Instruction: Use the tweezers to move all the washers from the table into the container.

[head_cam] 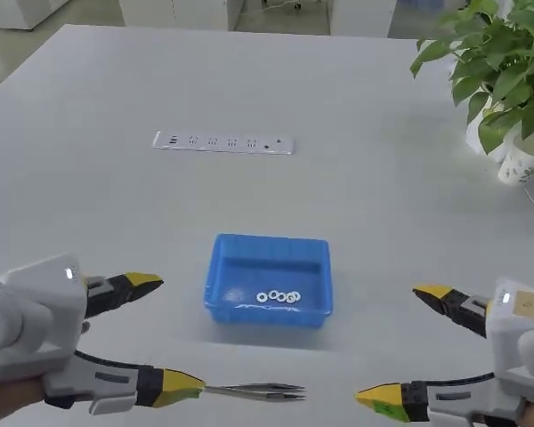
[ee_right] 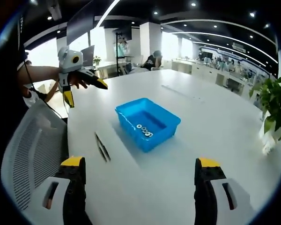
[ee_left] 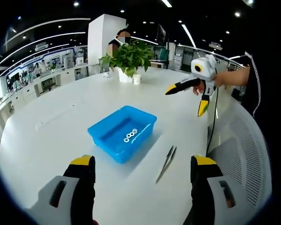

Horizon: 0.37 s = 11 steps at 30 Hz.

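A blue container [head_cam: 269, 277] sits on the white table, with several white washers [head_cam: 279, 296] lying in a row inside it, also seen as washers [ee_left: 130, 135] and washers [ee_right: 144, 130]. Metal tweezers [head_cam: 254, 390] lie flat on the table near its front edge, free of both grippers; tweezers [ee_left: 166, 163], tweezers [ee_right: 102, 146]. My left gripper [head_cam: 172, 334] is open just left of the tweezers, one tip close to their handle end. My right gripper [head_cam: 408, 342] is open at the front right, empty. From each gripper view the other gripper [ee_left: 185, 97] [ee_right: 86, 91] shows open.
A white power strip [head_cam: 222, 142] lies farther back on the table [head_cam: 383, 196]. A potted plant [head_cam: 503, 71] and a paper cup [head_cam: 521, 164] stand at the right rear. A mesh chair [ee_right: 30, 150] is by the table edge. People stand in the background.
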Tool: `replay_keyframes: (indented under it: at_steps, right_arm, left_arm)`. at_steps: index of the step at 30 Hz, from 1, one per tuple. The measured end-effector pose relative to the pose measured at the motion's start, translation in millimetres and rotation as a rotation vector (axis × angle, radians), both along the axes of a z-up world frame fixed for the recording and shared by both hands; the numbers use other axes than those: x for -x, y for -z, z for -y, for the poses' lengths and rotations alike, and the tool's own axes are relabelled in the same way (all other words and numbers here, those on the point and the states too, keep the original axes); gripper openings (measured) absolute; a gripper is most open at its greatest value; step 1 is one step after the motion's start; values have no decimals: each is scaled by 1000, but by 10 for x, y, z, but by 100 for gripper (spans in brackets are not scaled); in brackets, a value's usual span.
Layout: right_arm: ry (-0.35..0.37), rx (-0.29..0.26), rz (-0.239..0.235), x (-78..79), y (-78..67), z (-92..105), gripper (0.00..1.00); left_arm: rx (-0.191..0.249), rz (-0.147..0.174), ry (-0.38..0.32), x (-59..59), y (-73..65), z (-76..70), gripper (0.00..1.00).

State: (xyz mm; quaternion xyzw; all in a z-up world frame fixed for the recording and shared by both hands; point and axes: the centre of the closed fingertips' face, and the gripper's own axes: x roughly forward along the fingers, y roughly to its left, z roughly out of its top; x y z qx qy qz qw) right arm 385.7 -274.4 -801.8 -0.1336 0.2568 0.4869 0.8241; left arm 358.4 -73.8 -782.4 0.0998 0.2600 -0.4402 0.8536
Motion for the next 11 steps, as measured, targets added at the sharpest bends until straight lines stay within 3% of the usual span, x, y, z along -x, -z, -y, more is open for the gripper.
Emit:
replay_keyframes:
  at_steps: [6, 11]
  right_arm:
    - [10, -17, 5, 10, -36, -52, 100]
    - [-3, -21, 22, -21, -89, -92, 100]
  left_arm:
    - [29, -6, -23, 56, -7, 5, 96]
    - [20, 3, -40, 82, -23, -46, 99]
